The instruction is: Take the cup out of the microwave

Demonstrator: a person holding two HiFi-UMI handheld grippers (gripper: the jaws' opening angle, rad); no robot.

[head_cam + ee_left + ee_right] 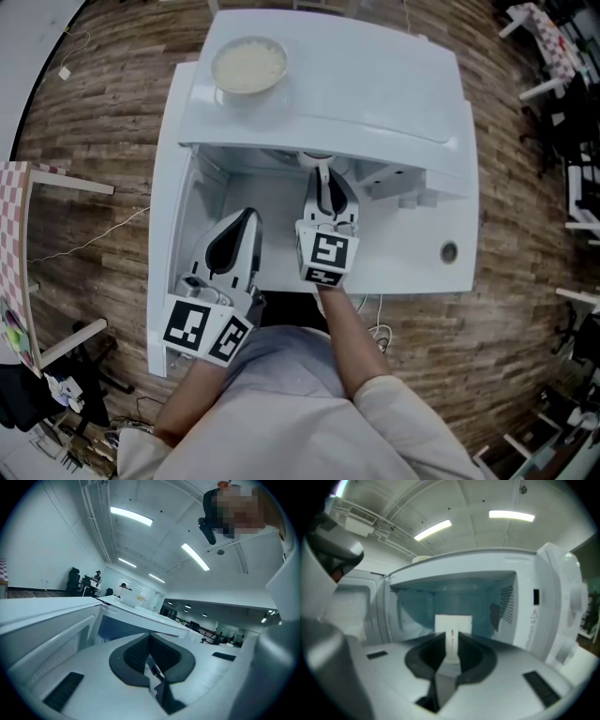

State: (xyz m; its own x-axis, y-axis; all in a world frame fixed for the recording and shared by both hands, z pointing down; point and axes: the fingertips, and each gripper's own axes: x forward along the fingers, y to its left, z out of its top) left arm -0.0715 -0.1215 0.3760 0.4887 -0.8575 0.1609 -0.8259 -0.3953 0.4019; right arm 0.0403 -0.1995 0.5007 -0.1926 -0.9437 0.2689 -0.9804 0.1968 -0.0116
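Reaching into the mouth of the open microwave (pixel 375 84), the right gripper (pixel 322 173) points at the white cup (pixel 453 623). The cup stands upright on the cavity floor, about midway across, a thin red mark down its front. In the right gripper view the jaws stand only narrowly apart. The cup is wider than that gap and shows through it ahead of the tips, with no pad seen pressing on it.

The left gripper (pixel 248 217) hangs lower and to the left, just beside the inner face of the swung-open door (pixel 169 234). Its dark pads (pixel 136 656) meet with nothing between them.

A bowl (pixel 248 64) with a pale filling sits on top of the microwave near its left rear corner. The microwave stands over a wood-plank floor (pixel 94 141).
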